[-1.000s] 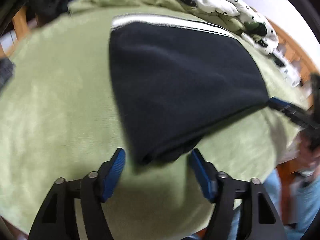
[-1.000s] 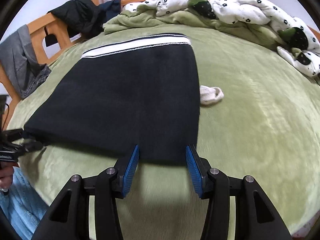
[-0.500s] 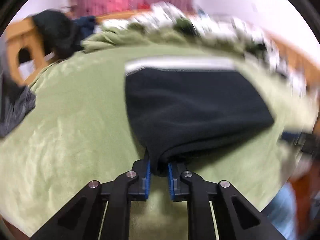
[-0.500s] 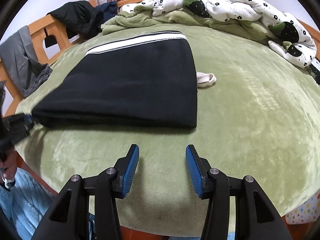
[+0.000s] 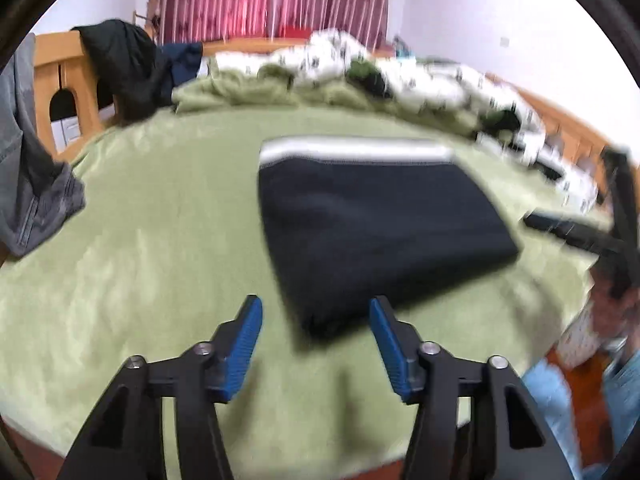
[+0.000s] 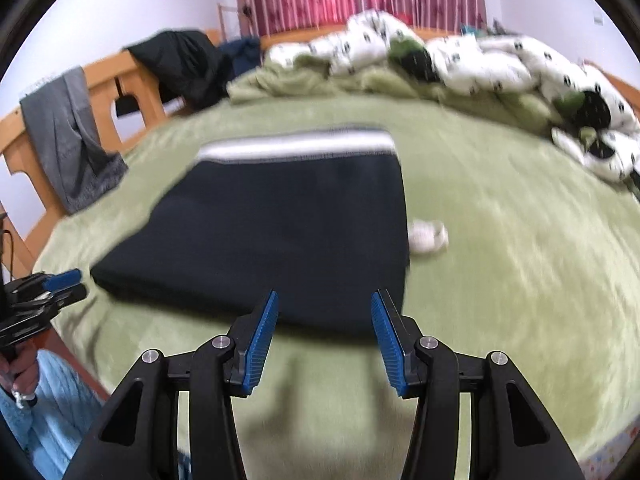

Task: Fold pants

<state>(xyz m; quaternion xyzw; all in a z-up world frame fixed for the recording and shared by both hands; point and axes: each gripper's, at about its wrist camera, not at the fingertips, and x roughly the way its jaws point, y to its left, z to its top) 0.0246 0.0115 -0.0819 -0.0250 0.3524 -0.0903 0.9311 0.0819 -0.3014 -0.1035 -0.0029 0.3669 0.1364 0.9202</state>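
The black pants [image 5: 372,224] [image 6: 288,236] lie folded into a flat rectangle on the green blanket [image 5: 132,248] [image 6: 520,264], their white-striped waistband at the far end. My left gripper [image 5: 316,312] hovers at the near left corner of the fold, and its jaws are opening with no cloth pressed between the blue pads. The right gripper [image 6: 324,306] is open above the near right edge, nothing between its pads. In the right wrist view the left gripper [image 6: 60,280] also shows at the far left.
A small white sock [image 6: 428,236] lies right of the pants. Rumpled white spotted bedding [image 6: 500,64] and a green cover are piled at the far side. Dark and grey clothes [image 5: 24,184] hang on the wooden bed frame [image 6: 120,88]. A person's light-blue sleeve [image 6: 36,412] is at lower left.
The left gripper pinched the near corner of the pants, then let go and drew back up. The right gripper rose away from the near edge, staying open.
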